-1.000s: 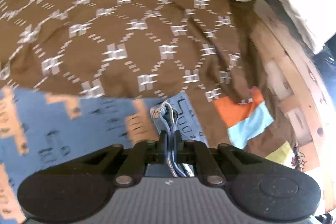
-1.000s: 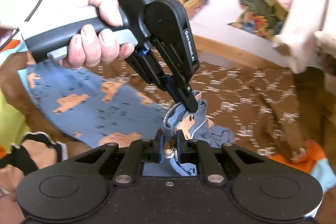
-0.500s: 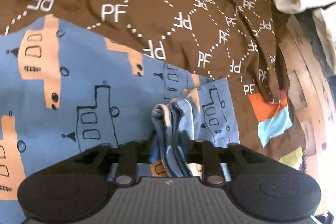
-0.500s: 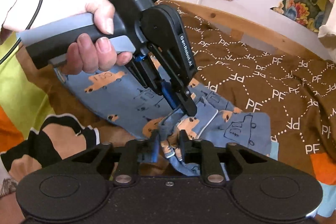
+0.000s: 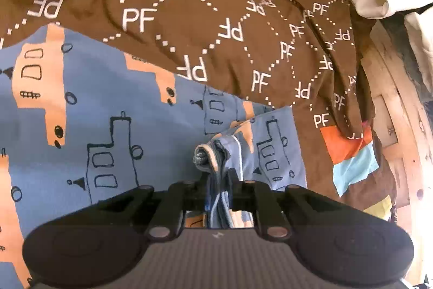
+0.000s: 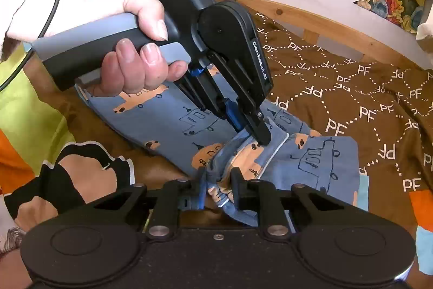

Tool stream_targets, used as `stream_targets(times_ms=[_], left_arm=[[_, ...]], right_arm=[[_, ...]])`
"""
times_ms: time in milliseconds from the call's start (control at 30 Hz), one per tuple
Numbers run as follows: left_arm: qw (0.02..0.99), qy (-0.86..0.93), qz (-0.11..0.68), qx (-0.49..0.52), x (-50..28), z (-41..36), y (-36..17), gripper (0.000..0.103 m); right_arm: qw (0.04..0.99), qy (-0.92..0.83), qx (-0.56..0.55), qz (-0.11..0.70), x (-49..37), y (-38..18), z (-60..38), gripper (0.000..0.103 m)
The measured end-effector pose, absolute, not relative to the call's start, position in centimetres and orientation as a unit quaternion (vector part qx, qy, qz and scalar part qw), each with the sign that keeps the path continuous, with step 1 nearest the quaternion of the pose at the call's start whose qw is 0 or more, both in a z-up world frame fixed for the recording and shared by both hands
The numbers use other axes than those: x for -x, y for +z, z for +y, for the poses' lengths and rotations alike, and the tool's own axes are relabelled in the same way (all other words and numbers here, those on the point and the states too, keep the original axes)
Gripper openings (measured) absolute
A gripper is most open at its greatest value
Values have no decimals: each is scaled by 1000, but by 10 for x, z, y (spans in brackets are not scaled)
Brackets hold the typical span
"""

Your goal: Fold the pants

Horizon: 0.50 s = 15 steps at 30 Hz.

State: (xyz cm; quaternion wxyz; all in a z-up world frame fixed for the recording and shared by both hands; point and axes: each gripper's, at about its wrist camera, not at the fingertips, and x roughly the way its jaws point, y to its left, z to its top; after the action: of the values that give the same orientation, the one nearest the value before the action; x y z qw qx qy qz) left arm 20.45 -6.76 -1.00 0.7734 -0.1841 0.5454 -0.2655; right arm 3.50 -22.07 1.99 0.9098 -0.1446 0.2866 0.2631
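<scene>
Two tongs, left and right, pinch one pants.

We read "PF" repeated in white across the brown bedspread, and "GenRobot.AI" on the side of the left gripper.

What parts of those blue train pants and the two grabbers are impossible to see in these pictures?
- Pants: the far end runs off the left edge in the left wrist view; in the right wrist view the person's hand and the left gripper cover it.
- Fabric pinched in the left gripper and the right gripper: hidden below each gripper's black body.
- Right gripper: its handle and hand lie outside both views.
</scene>
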Motion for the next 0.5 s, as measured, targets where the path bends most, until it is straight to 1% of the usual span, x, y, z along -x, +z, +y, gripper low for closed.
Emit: stream_targets(times_ms=[100, 300, 500], left_arm=[[781, -268, 536, 175, -201, -69, -1, 9], [793, -273, 523, 153, -199, -72, 12, 8], [799, -282, 509, 150, -197, -53, 23, 8]], right_arm=[[914, 260, 127, 285, -36, 23, -225, 15], [918, 258, 118, 277, -34, 28, -224, 15], [918, 267, 104, 272, -39, 36, -212, 15]])
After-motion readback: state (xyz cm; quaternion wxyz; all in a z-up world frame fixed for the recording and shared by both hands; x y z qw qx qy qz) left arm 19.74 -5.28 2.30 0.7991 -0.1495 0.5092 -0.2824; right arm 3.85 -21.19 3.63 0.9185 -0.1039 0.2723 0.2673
